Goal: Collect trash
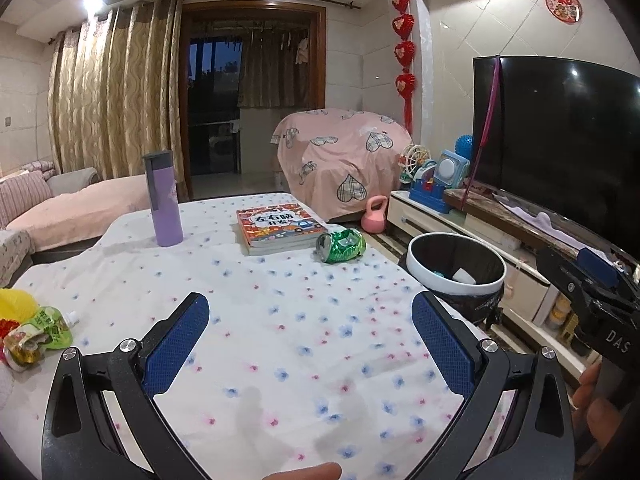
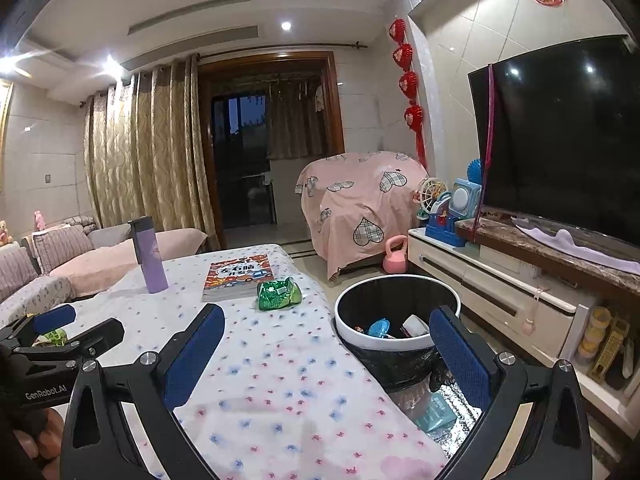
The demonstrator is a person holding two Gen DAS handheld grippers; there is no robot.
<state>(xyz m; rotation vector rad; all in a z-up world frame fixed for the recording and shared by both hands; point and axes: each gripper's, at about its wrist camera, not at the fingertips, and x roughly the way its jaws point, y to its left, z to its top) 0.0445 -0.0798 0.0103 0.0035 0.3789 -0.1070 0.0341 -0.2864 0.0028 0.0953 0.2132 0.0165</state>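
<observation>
Above the flowered tablecloth (image 1: 280, 280), hovering wide open and empty: left gripper (image 1: 310, 312), right gripper (image 2: 326, 324), touching nothing.

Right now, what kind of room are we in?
Probably a home living room: a big television on a low cabinet, a sofa with cushions, and long curtains by a balcony door. The table wears a flowery cloth.
</observation>
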